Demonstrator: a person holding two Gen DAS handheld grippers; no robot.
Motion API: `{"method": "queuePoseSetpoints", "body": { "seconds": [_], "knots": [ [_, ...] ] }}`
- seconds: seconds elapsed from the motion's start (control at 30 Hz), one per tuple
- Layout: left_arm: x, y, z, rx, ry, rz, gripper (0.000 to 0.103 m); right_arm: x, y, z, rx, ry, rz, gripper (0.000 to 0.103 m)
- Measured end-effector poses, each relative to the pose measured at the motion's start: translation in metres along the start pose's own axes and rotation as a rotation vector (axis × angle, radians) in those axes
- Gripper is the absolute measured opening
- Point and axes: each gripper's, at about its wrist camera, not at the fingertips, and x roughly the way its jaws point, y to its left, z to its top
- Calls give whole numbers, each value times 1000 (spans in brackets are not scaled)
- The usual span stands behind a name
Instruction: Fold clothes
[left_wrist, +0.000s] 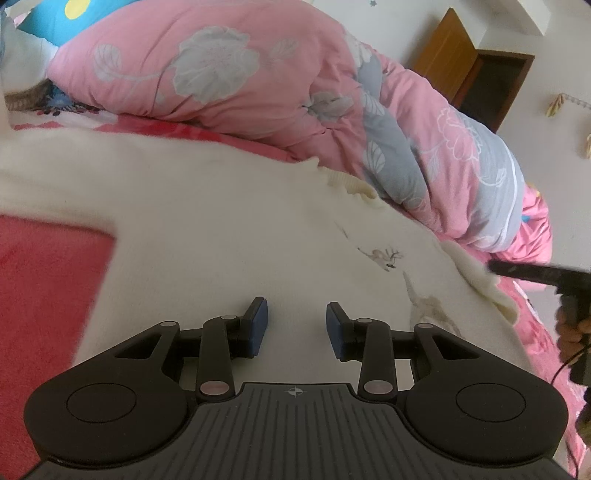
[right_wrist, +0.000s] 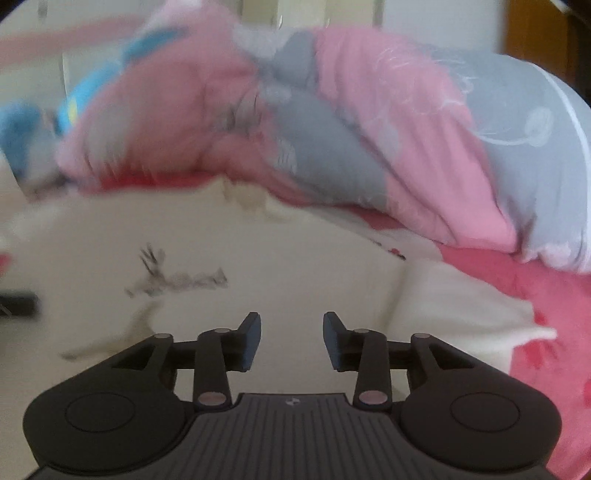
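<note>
**Two open grippers over a white top on the bed**

On the far left of the left wrist view is a red blanket (left_wrist: 44, 280). It covers the bed. Next to it lies the soft white top (left_wrist: 207, 221). It is spread out flat and takes up the middle of the bed. The left gripper (left_wrist: 296, 326) hangs just over the white top. Its two blue pads (left_wrist: 258, 328) stand apart and nothing is between them, so it is open and holds nothing. A bit to the right there is a small deer picture (left_wrist: 384, 257) on the white top. Behind all this a big pink and grey quilt (left_wrist: 258, 85) is piled up along the back of the bed. At the far right edge you can see the dark right gripper (left_wrist: 546, 275) from the side, near the edge of the top. A brown door (left_wrist: 447, 55) stands in the corner.

The right wrist view is blurry. The deer picture (right_wrist: 173, 277) is on the left there. The right gripper (right_wrist: 291, 341) is over the white top (right_wrist: 295, 251) too. Its pads are apart with nothing between them. To the right, a fold of the top lies on the red blanket (right_wrist: 546, 295). The quilt (right_wrist: 369, 129) fills the back
</note>
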Motion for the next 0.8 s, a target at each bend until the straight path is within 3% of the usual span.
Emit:
{"method": "queuePoseSetpoints", "body": {
  "seconds": [0.13,0.27,0.37,0.5,0.7,0.77,0.8],
  "knots": [
    [0,0,1,-2,0,-1,35,-25,-89,-5,404,-79,-32,44],
    [1,0,1,-3,0,-3,35,-36,-182,-46,919,-130,-106,45],
    [1,1,1,-6,0,-4,35,-30,-216,-75,1126,-157,-81,45],
    [1,1,1,-6,-1,-6,35,-1,-238,-89,1291,-163,-4,45],
    [1,2,1,-5,-1,-5,35,36,-243,-74,1323,-179,7,42],
    [1,2,0,-5,-2,-5,35,45,-244,-67,1315,-184,-2,35],
    [1,2,0,-5,-2,-6,35,45,-244,-66,1303,-188,-12,23]
  ]
}}
